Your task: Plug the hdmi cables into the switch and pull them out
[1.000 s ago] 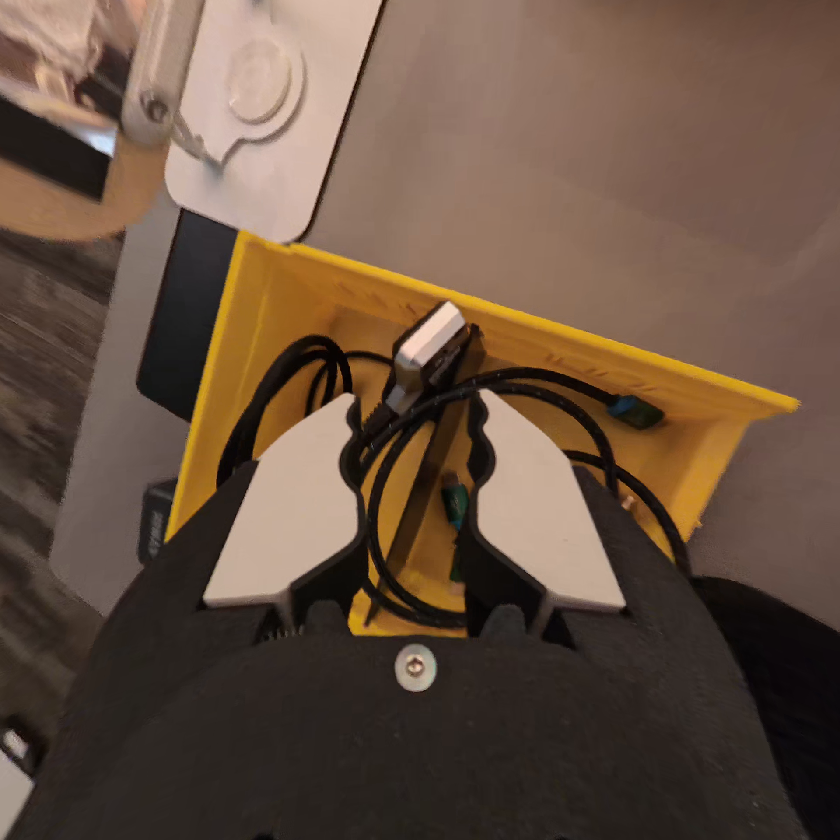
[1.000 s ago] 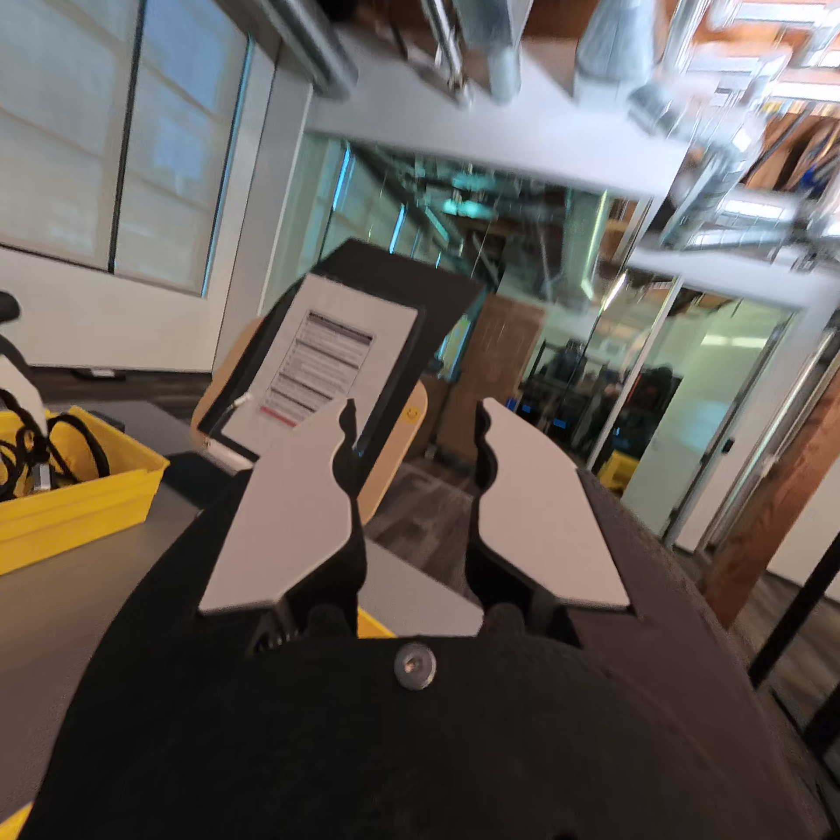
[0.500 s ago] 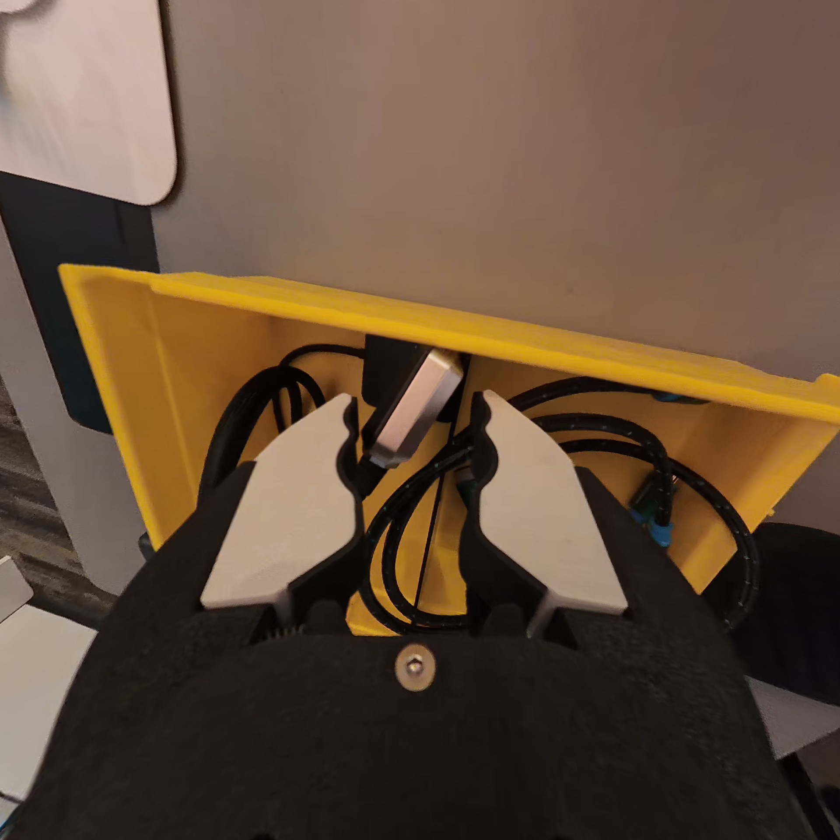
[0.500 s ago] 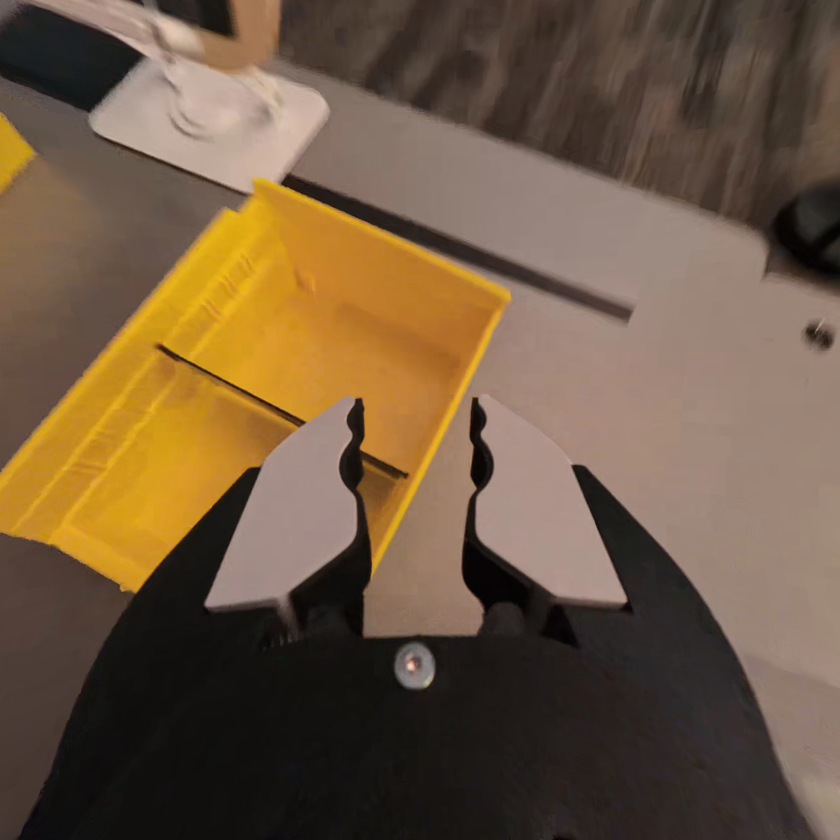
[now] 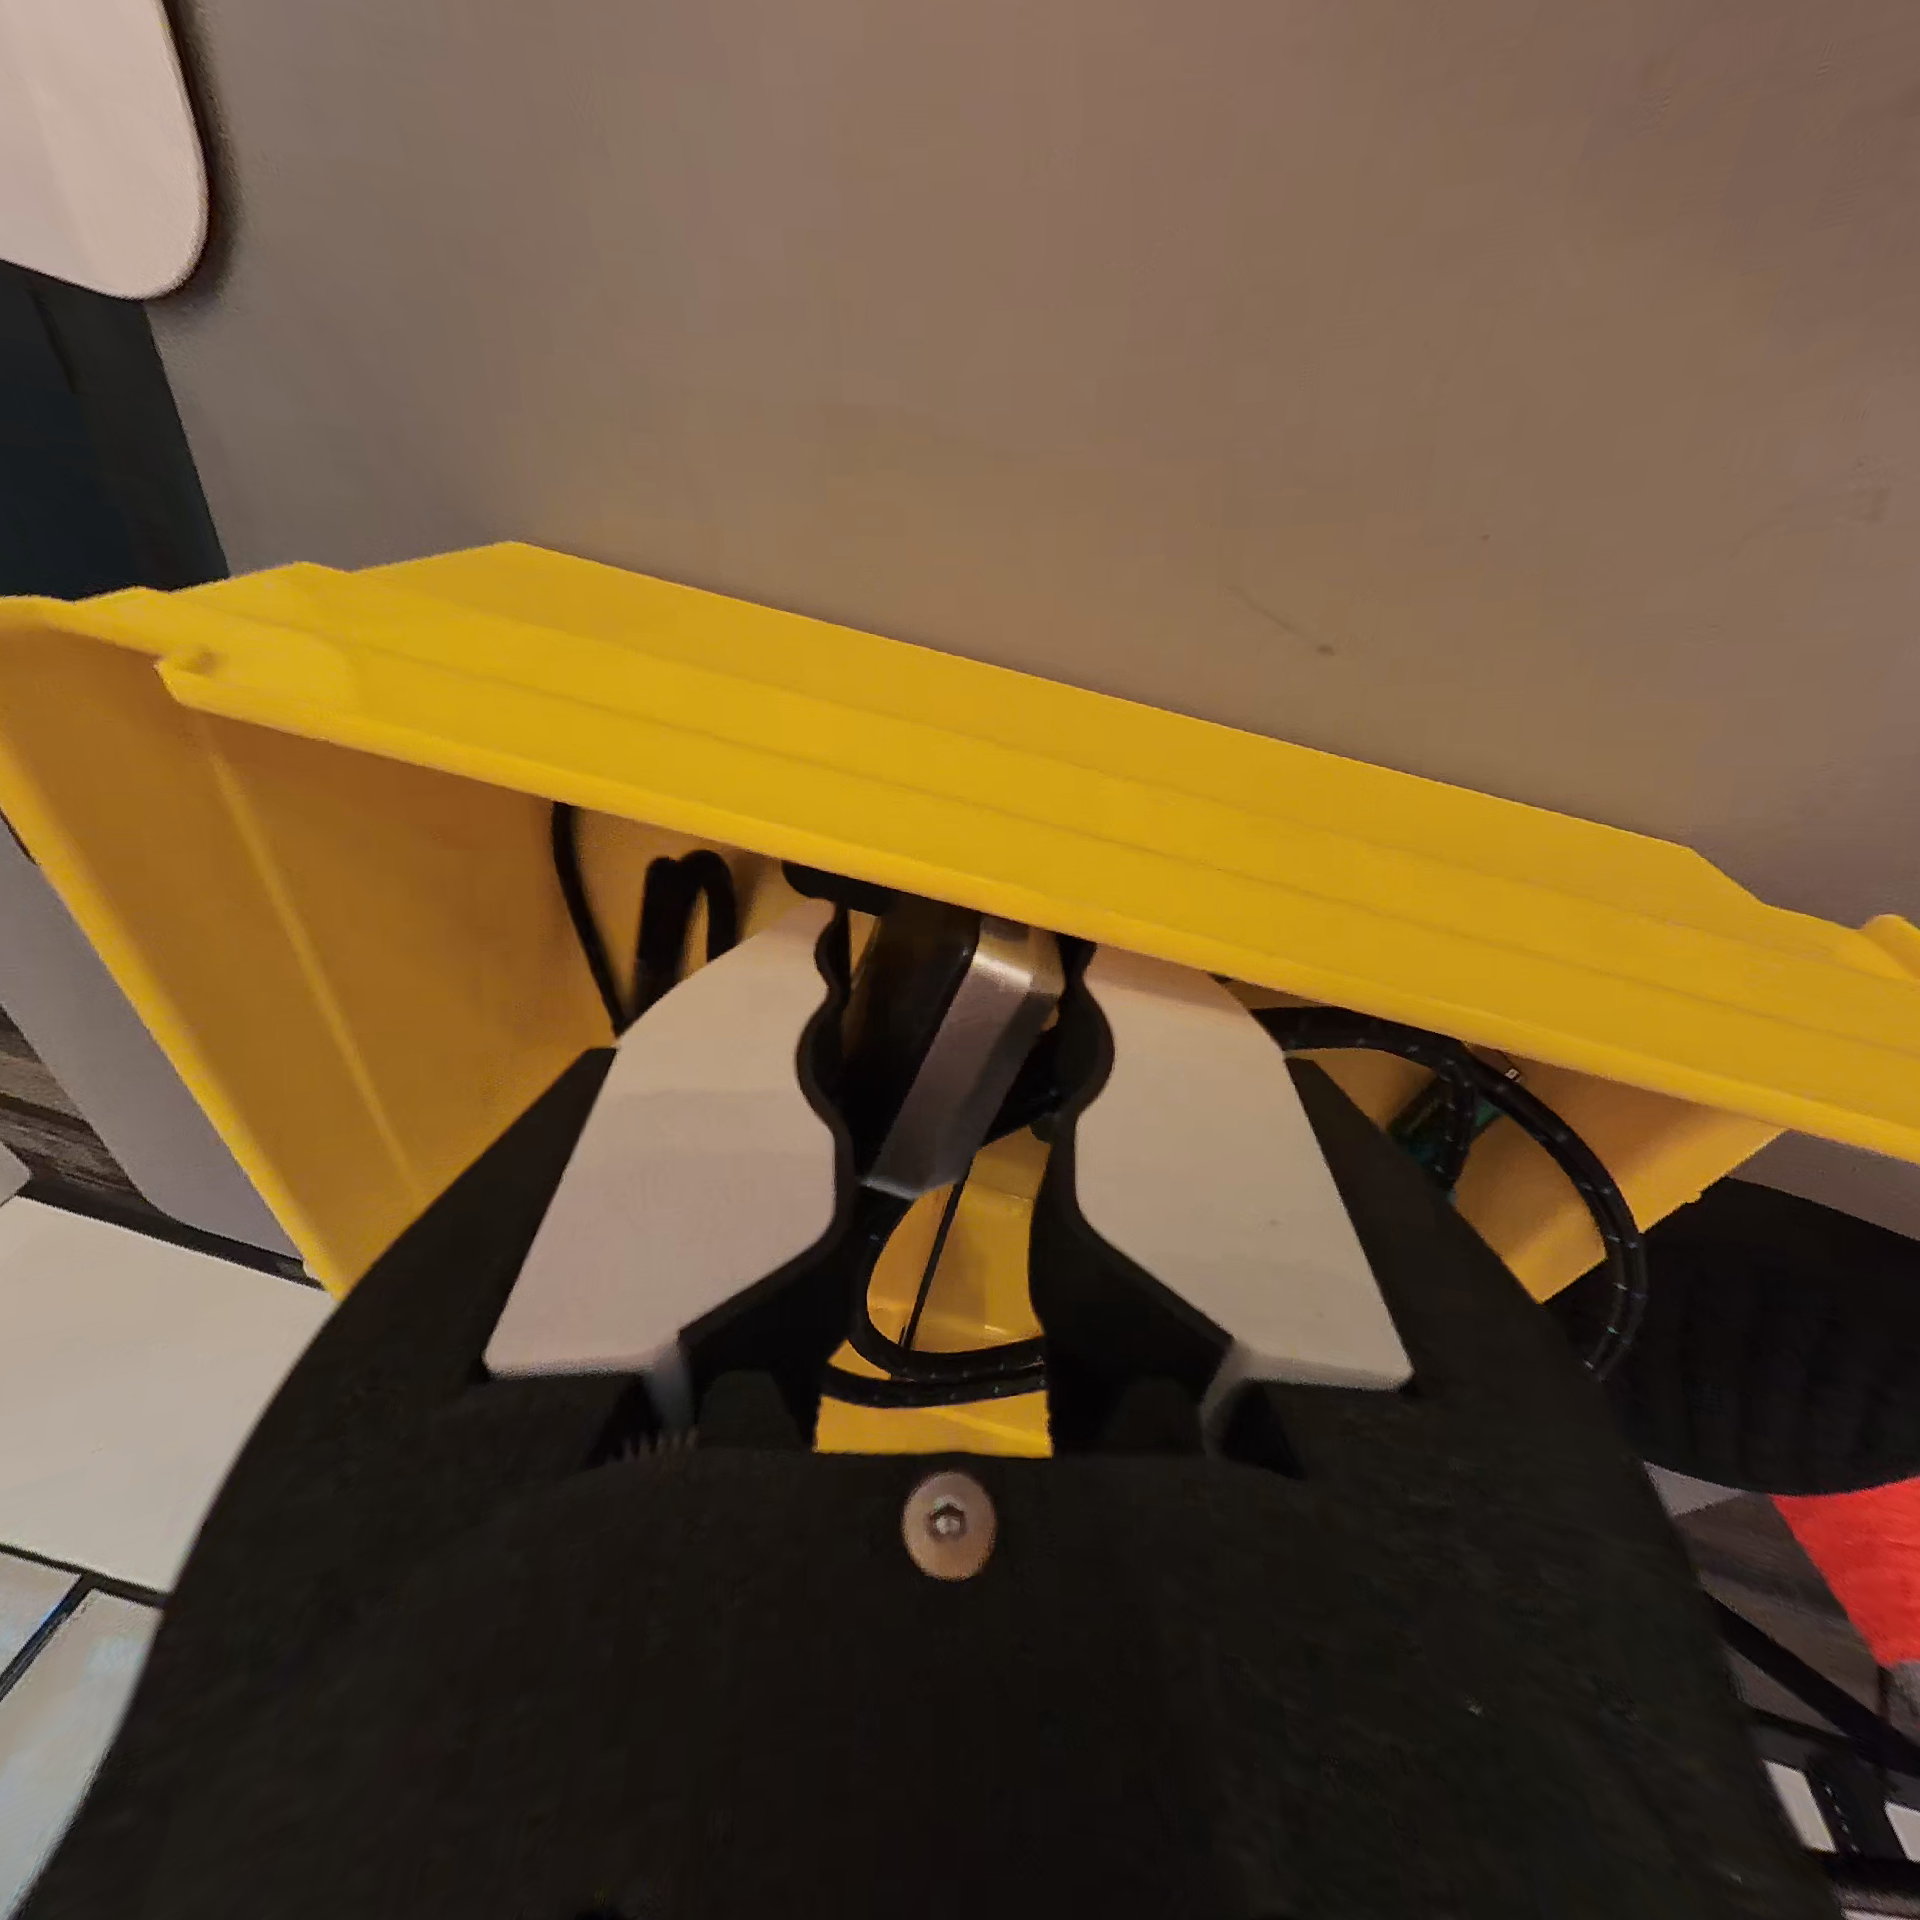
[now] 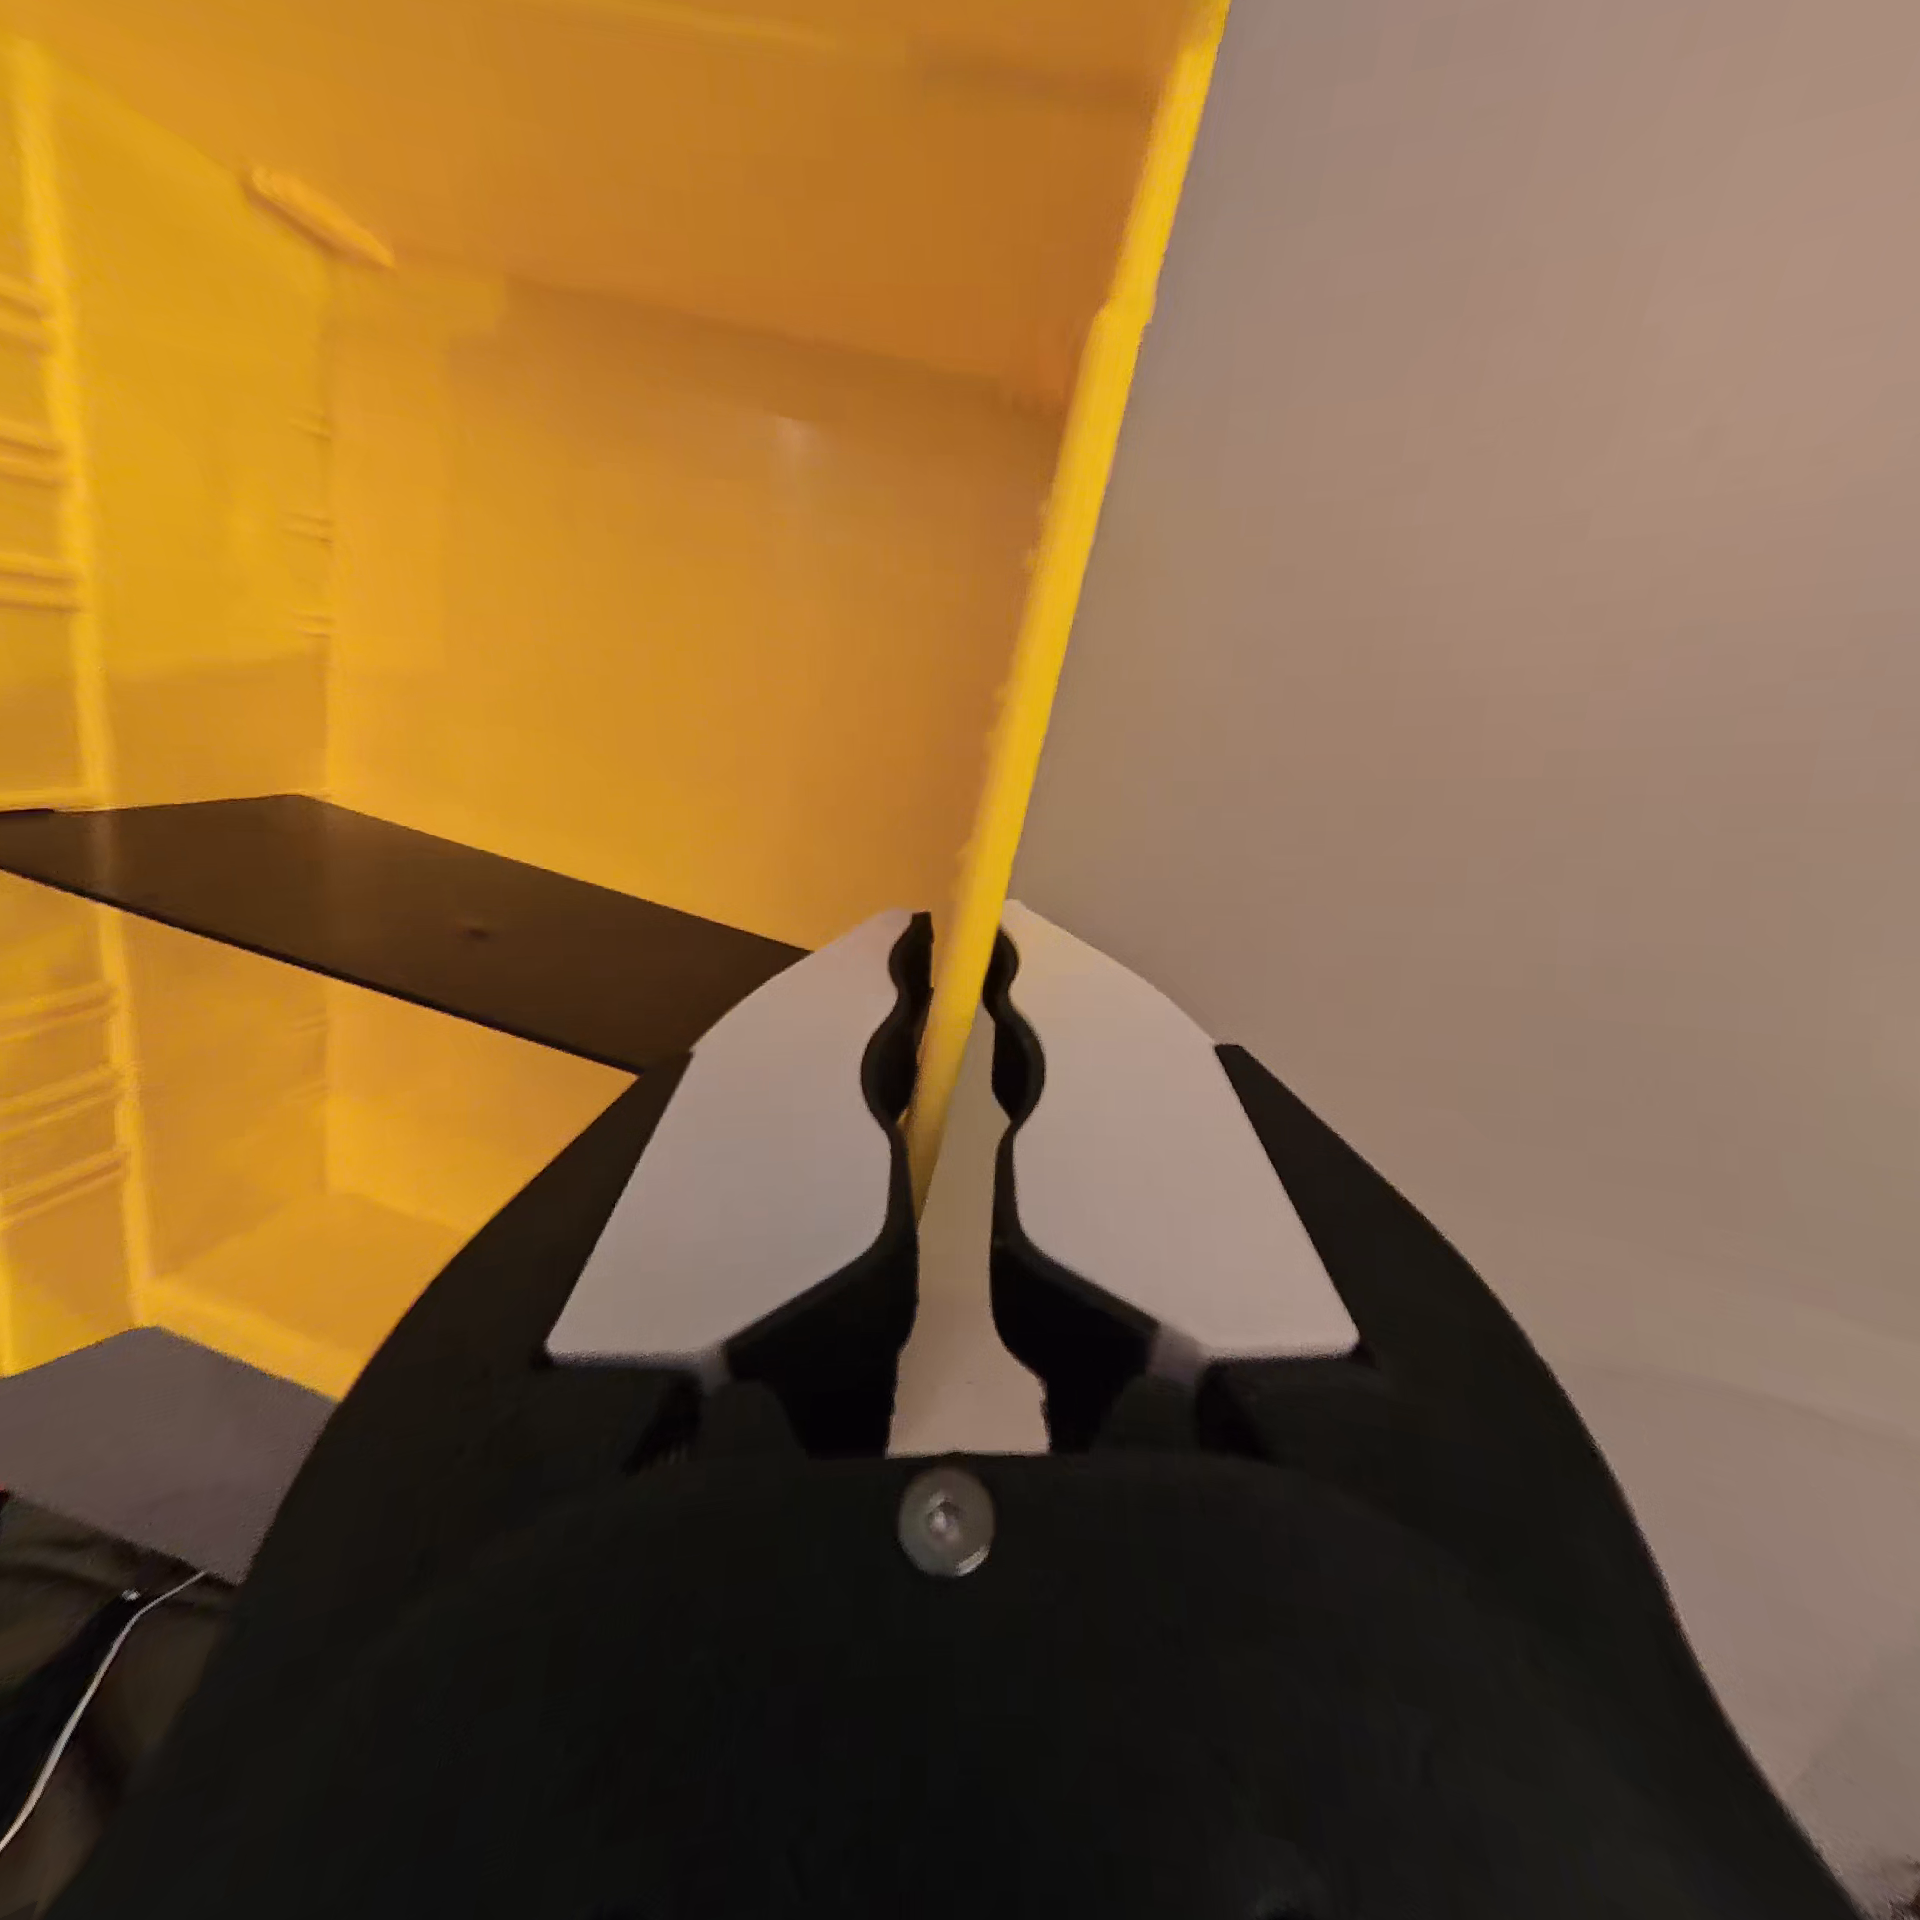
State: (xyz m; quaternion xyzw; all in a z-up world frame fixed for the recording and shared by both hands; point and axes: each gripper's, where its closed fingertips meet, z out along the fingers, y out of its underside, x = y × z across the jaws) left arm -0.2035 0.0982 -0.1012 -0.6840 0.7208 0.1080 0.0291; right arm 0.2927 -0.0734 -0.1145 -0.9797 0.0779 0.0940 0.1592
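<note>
Right tool (image 6: 951,940) pinches the empty bin's wall (image 6: 1081,499); left tool (image 5: 951,956) wide around the switch (image 5: 961,1070).

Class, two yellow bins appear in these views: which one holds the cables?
The yellow bin in the left wrist view: black cables and the switch lie inside. The bin the right gripper pinches shows none.

A bright yellow bin (image 5: 312,935) fills the left wrist view, holding black cables (image 5: 1600,1216) flecked with pale specks and a switch (image 5: 961,1081) in black and brushed silver. At 4 o'clock sits a teal-green plug (image 5: 1439,1127). The second yellow bin (image 6: 644,582), right wrist view, carries a black divider (image 6: 395,914) at 9 o'clock. The table (image 6: 1507,623) is plain grey-brown.
</note>
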